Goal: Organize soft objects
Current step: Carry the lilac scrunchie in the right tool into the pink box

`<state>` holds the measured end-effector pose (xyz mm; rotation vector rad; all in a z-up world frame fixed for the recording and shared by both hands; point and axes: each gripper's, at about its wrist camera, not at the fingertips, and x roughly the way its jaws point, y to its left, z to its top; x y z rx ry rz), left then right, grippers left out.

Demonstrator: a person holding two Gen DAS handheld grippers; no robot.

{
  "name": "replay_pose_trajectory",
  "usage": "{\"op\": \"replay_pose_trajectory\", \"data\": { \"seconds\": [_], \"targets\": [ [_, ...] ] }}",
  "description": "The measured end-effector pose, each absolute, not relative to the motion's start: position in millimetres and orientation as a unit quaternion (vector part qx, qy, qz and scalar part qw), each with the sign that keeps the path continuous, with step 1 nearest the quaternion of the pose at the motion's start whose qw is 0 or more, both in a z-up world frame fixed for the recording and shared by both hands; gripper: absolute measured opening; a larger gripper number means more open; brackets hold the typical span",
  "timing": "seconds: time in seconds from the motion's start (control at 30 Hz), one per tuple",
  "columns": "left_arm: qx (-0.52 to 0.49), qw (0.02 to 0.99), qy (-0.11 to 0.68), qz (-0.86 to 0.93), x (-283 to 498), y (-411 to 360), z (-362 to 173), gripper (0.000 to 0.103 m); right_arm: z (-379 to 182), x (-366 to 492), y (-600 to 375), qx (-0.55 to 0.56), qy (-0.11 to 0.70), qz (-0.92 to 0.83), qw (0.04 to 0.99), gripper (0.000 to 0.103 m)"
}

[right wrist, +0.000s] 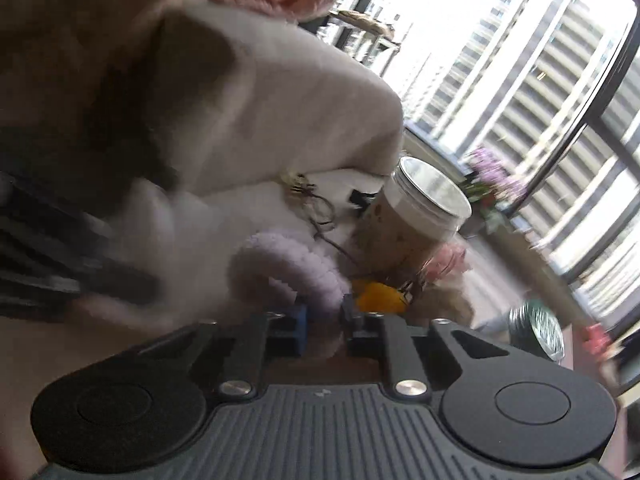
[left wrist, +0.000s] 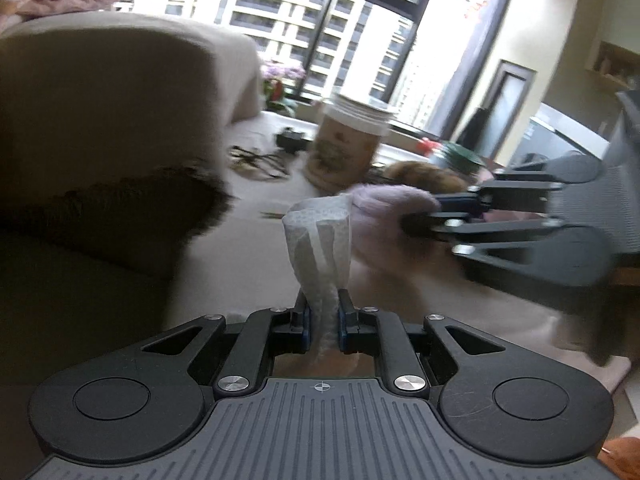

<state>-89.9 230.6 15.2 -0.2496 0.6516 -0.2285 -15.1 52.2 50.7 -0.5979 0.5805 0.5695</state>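
In the left wrist view my left gripper (left wrist: pixel 322 316) is shut on a white, embossed soft cloth (left wrist: pixel 320 236) that stands up from the jaws. Its top meets a lilac fluffy piece (left wrist: pixel 384 200); I cannot tell whether they are one item. My right gripper (left wrist: pixel 420 212) reaches in from the right, shut on that lilac piece. In the right wrist view the lilac fluffy piece (right wrist: pixel 288 268) curls like a ring, pinched in my right gripper (right wrist: pixel 324 316). The left gripper (right wrist: pixel 80 276) is a dark blur at the left edge.
A beige sofa cushion (left wrist: pixel 120 92) and a dark fuzzy pillow (left wrist: pixel 120 208) fill the left. Behind stand a white-lidded jar (left wrist: pixel 348 140), tangled wires (left wrist: pixel 260 160) and purple flowers (left wrist: pixel 280 76). A green-lidded jar (right wrist: pixel 536 332) and an orange object (right wrist: pixel 380 296) lie to the right.
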Motion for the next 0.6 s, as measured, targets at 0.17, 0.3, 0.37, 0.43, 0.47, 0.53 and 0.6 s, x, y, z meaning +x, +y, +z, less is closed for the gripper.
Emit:
{"op": "replay_pose_trajectory", "data": {
  "seconds": [0.17,0.3,0.37,0.43,0.47,0.53,0.6],
  "targets": [
    [-0.109,0.922,0.329,-0.171,-95.6,190.7,23.0,0.015,73.6,-57.7,-17.3,-0.248,0.295,0.230,0.893,0.015],
    [-0.075,0.915,0.332,-0.218,-99.6,146.3,36.6,0.015,90.3,-78.9,-81.5,-0.227,0.295,0.153,0.915,0.015],
    [-0.060,0.910,0.328,-0.247,-100.1,121.5,48.8,0.015,104.9,-84.6,-114.2,-0.209,0.286,0.119,0.928,0.015],
    [-0.052,0.903,0.322,-0.281,-92.8,94.9,65.1,0.015,128.1,-85.5,-145.1,-0.180,0.271,0.094,0.941,0.015],
    [-0.047,0.900,0.316,-0.297,-85.6,81.7,75.4,0.015,142.0,-82.7,-160.7,-0.163,0.262,0.086,0.947,0.015],
    [-0.026,0.899,0.292,-0.325,-61.9,51.8,100.3,0.015,168.8,-72.0,-188.3,-0.134,0.242,0.078,0.958,0.015],
    [-0.004,0.901,0.269,-0.340,-28.3,19.5,122.4,0.015,194.2,-56.4,-213.5,-0.104,0.226,0.073,0.966,0.015]
  ]
}}
